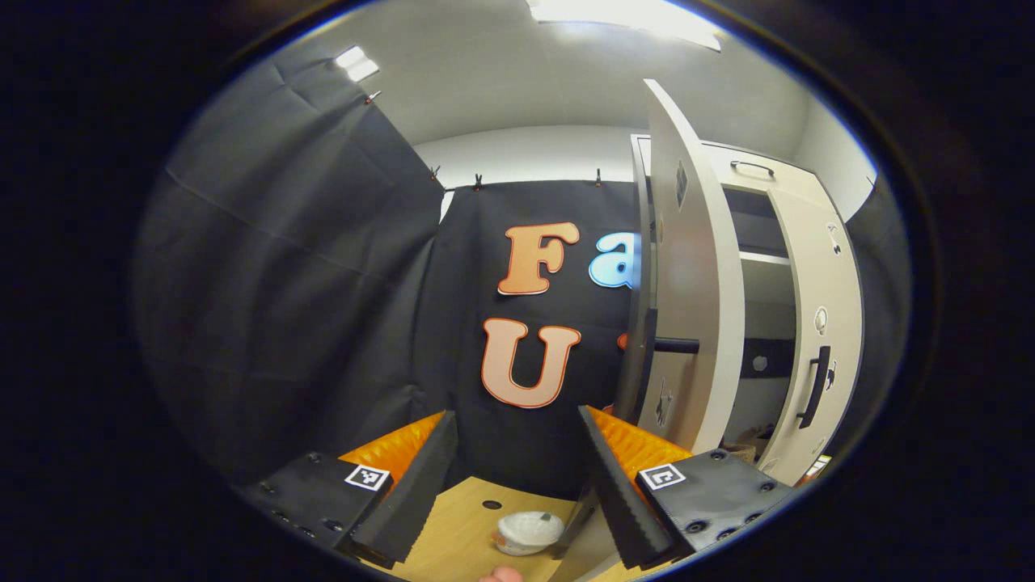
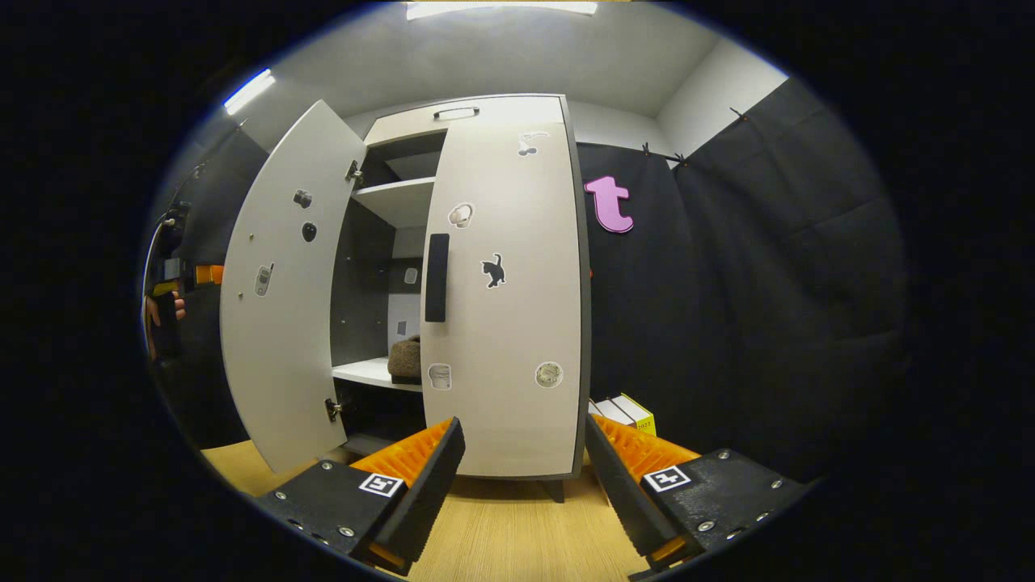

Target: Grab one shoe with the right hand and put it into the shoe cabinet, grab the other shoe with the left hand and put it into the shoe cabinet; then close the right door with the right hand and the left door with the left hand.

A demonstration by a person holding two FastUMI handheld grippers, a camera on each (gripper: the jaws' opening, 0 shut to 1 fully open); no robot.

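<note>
With both grippers empty and their fingers spread wide, the carrying part looks done as far as I can judge. Right gripper (image 2: 521, 477) hangs over the wood floor (image 2: 501, 541), fingers apart with nothing between them, facing the cabinet (image 2: 465, 113) head-on. Right door (image 2: 509, 299) looks shut or very nearly so, its dark handle (image 2: 437, 277) on the inner edge; can't tell if it's fully seated. Left door (image 2: 283, 291) stands wide open. Through the gap, one shoe (image 2: 406, 360) sits on the lower shelf (image 2: 368, 373); the second shoe is probably behind the right door, hidden, so can't confirm it. Some boxes (image 2: 623, 412) sit on the floor just beside the cabinet's right side. In the left gripper view, left gripper (image 1: 517, 477) is open too, nothing held, pointing mostly at the black wall cloth (image 1: 323, 283), with the left door (image 1: 687, 275) edge-on just to its right and the cabinet interior beyond. Small white tub (image 1: 527, 532) on the floor below it, not task-related. In the right gripper view, a hand (image 2: 158, 311) holding that gripper shows at the far left past the open door. Remaining, by my read: left door closing with the left gripper, plus maybe a final push on the right door.
</note>
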